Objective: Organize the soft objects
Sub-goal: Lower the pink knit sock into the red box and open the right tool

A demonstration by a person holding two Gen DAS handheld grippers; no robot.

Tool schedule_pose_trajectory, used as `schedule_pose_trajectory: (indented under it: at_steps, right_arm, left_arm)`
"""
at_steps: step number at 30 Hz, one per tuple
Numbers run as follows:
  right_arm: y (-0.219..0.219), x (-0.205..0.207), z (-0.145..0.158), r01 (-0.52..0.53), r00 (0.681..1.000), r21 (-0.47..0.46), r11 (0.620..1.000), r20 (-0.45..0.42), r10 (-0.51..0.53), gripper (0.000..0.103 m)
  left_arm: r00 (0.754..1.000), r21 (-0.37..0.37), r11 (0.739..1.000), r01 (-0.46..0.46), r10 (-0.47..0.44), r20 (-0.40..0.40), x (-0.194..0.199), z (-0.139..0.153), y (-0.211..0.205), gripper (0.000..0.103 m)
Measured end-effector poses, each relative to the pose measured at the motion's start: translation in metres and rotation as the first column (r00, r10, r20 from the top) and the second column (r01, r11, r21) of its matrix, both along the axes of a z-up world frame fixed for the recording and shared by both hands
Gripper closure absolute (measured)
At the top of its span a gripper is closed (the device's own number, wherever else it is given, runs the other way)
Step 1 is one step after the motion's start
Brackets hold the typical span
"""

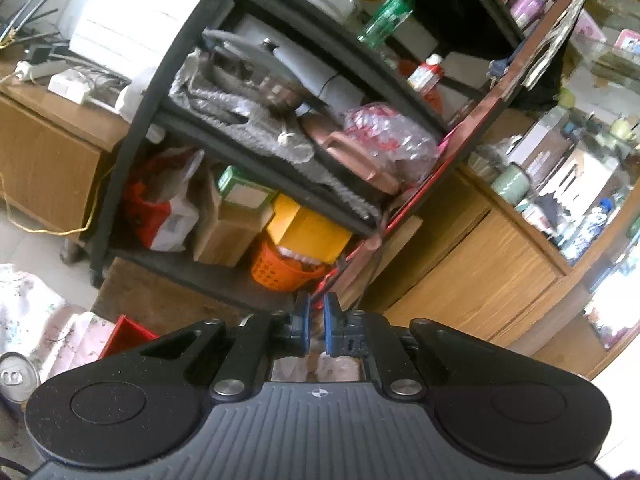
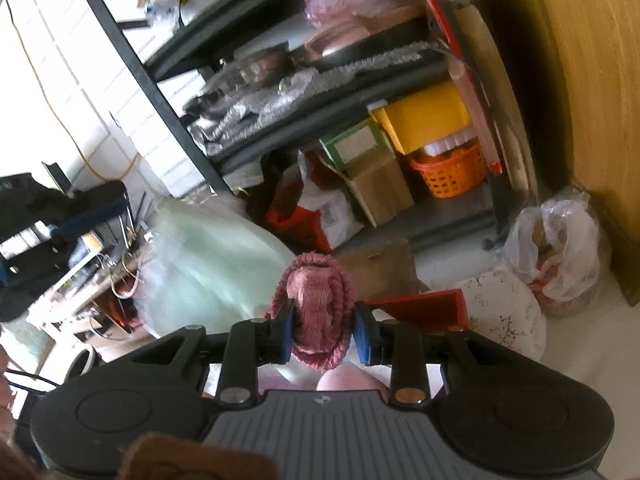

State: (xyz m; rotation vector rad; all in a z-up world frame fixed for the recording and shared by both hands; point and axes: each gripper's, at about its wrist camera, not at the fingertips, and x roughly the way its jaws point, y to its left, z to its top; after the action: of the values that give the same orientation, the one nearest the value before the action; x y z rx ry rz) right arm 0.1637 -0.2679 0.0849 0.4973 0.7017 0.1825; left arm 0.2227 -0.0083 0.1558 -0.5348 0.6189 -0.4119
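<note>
My right gripper [image 2: 323,330] is shut on a rolled pink knitted cloth [image 2: 318,300], held in the air and pointing toward a black shelf rack [image 2: 168,92]. A red box [image 2: 424,306] lies just behind and to the right of the cloth. My left gripper [image 1: 316,322] is shut with nothing between its blue pads [image 1: 305,320]; it is raised and tilted, facing the same black shelf rack [image 1: 160,80]. The red box [image 1: 126,336] shows low at the left of the left wrist view.
The rack holds an orange basket [image 2: 450,174], cardboard boxes [image 2: 380,186] and a yellow box [image 2: 424,120]. A floral white cushion [image 2: 504,308] and a plastic bag [image 2: 560,252] sit at right. Wooden cabinets [image 1: 480,276] stand beside the rack. A metal can [image 1: 16,376] is at lower left.
</note>
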Motion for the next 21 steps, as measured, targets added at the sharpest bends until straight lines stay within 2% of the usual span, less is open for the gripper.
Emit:
schedule_pose_trajectory:
  at_steps: [4,5,8,9,11,15,17,21]
  right_arm:
    - [0.012,0.016,-0.026,-0.045,0.994,-0.034,0.998,-0.104,0.042,0.099]
    - [0.012,0.017,-0.031,-0.040,0.993,-0.028,0.999,-0.110,0.037,0.096]
    - [0.013,0.020,-0.038,-0.035,0.991,-0.054,0.998,-0.129,0.028,0.072]
    - [0.013,0.019,-0.038,-0.023,0.992,-0.063,0.998,-0.122,0.015,0.070]
    - [0.011,0.018,-0.036,-0.011,0.992,-0.062,0.998,-0.123,0.003,0.069]
    - [0.012,0.010,-0.034,-0.017,0.992,-0.040,0.999,-0.125,0.012,0.068]
    - [0.014,0.005,-0.033,-0.024,0.991,-0.038,0.999,-0.130,0.019,0.067]
    - [0.018,-0.015,-0.036,-0.047,0.987,-0.048,0.998,-0.155,0.039,0.063]
  left_arm:
    - [0.998,0.024,1.000,-0.004,0.005,-0.064,0.008,-0.025,0.000,0.100]
    - [0.997,0.020,1.000,0.004,-0.002,-0.076,0.008,-0.030,0.001,0.100]
    - [0.994,0.015,1.000,0.011,-0.009,-0.107,0.005,-0.044,0.005,0.097]
    - [0.994,0.017,1.000,0.016,-0.014,-0.112,0.003,-0.047,0.005,0.097]
    - [0.992,0.022,1.000,0.018,-0.015,-0.126,-0.003,-0.052,0.007,0.091]
    - [0.989,0.024,0.999,0.033,-0.029,-0.147,-0.023,-0.064,0.012,0.088]
    - [0.985,0.040,0.998,0.049,-0.042,-0.169,-0.033,-0.073,0.014,0.078]
    - [0.970,0.066,0.995,0.076,-0.058,-0.238,-0.056,-0.099,0.020,0.075]
